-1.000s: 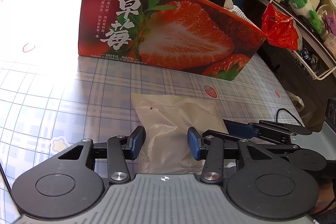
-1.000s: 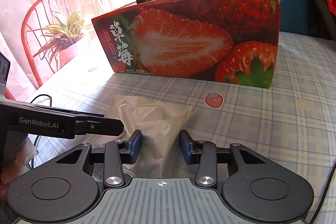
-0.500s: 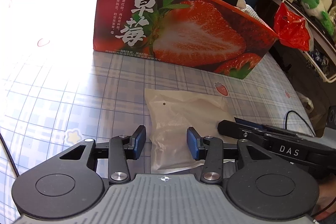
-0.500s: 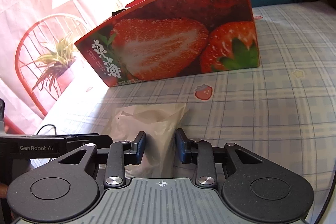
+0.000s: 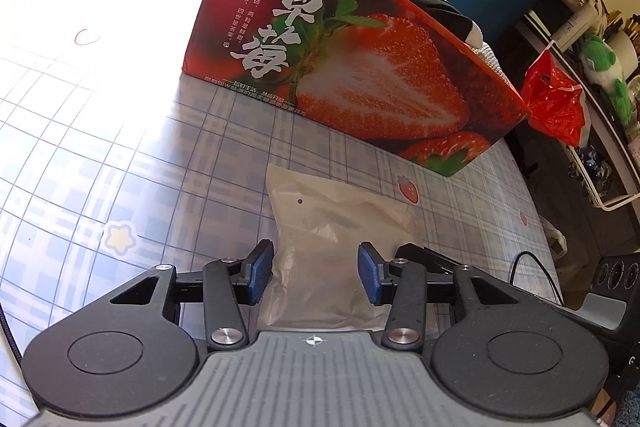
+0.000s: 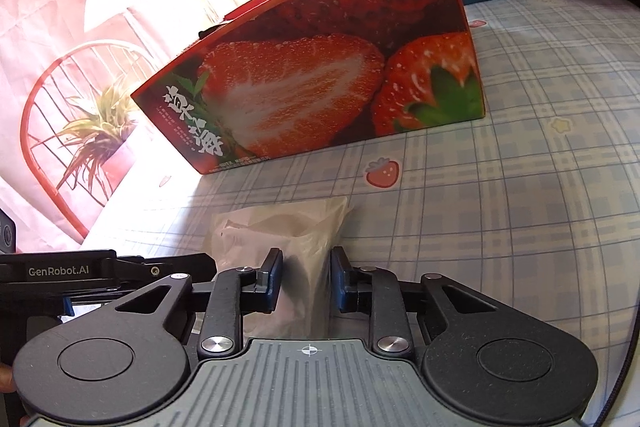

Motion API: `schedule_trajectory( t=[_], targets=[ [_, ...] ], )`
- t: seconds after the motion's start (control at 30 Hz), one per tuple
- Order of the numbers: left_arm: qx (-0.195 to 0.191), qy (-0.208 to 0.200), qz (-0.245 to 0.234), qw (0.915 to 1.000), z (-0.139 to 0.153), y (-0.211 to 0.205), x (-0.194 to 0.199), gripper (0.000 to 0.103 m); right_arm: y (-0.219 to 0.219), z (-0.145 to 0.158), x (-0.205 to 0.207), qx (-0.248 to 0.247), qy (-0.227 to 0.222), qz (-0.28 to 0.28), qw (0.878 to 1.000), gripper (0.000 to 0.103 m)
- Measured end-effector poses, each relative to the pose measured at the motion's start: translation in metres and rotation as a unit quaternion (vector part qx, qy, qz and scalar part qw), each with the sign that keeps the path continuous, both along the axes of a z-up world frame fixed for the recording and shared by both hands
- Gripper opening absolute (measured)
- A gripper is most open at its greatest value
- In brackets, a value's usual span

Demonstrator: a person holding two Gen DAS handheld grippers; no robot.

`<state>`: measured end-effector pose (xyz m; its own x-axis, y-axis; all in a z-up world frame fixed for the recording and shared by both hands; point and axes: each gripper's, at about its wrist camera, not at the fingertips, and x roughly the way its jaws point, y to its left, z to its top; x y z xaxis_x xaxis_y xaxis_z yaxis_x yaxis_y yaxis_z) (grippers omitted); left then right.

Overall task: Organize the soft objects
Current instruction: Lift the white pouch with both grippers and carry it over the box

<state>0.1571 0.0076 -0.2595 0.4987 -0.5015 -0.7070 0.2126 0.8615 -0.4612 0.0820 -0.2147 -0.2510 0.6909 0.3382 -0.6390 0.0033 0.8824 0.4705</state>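
Note:
A soft translucent white plastic pouch [image 5: 332,239] lies on the checked tablecloth in front of a red strawberry box [image 5: 360,67]. My left gripper [image 5: 316,277] is open, its blue pads either side of the pouch's near end without touching. My right gripper [image 6: 306,281] is closing on the pouch [image 6: 280,227] from its right side; the pads pinch up a fold of the plastic. The box [image 6: 320,87] holds dark and white soft items poking over its rim.
A red plastic bag [image 5: 556,103] and a cluttered shelf with a green plush [image 5: 604,67] stand off the table's right edge. A black cable [image 5: 536,271] lies near that edge. A red wire chair with a plant [image 6: 80,131] is at the left.
Both grippers have tilted and shifted; the box now looks closer and higher. My right jaws have narrowed onto the pouch, bunching it up. The left jaws have stayed open.

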Motion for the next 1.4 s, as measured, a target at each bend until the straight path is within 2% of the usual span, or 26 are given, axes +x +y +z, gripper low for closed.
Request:
schedule_trajectory(
  t=[0.23, 0.3, 0.33, 0.43, 0.57, 0.87, 1.1, 1.23, 1.4],
  targets=[
    [0.005, -0.006, -0.006, 1.0000, 0.000, 0.000, 0.000, 0.046, 0.000, 0.001, 0.000, 0.004, -0.003, 0.002, 1.000, 0.022],
    [0.029, -0.014, -0.009, 0.9994, 0.000, -0.001, -0.001, 0.033, 0.000, 0.001, 0.000, 0.002, -0.003, 0.002, 1.000, 0.022],
    [0.050, -0.019, -0.007, 0.9985, 0.000, -0.002, 0.000, 0.015, 0.000, 0.001, 0.000, 0.003, -0.002, 0.002, 1.000, 0.022],
    [0.030, -0.017, 0.002, 0.9994, -0.003, 0.008, 0.001, 0.012, -0.002, -0.001, 0.000, 0.010, -0.001, 0.002, 1.000, 0.022],
    [0.044, -0.033, 0.003, 0.9985, 0.000, 0.007, -0.001, 0.009, 0.000, 0.000, -0.001, 0.008, -0.005, 0.004, 1.000, 0.021],
    [0.009, -0.081, 0.003, 0.9966, 0.030, 0.016, -0.005, 0.008, -0.001, 0.027, -0.005, -0.006, -0.065, 0.008, 0.998, 0.020],
    [-0.009, -0.145, -0.010, 0.9894, 0.084, 0.013, 0.011, 0.008, -0.002, 0.087, 0.011, -0.054, -0.149, 0.030, 0.987, 0.020],
    [-0.013, -0.176, -0.019, 0.9841, 0.119, 0.005, 0.037, 0.008, -0.005, 0.123, 0.036, -0.093, -0.191, 0.043, 0.976, 0.020],
    [-0.011, -0.192, -0.017, 0.9811, 0.142, -0.010, 0.084, 0.008, -0.011, 0.153, 0.079, -0.141, -0.232, 0.051, 0.961, 0.020]
  ],
)
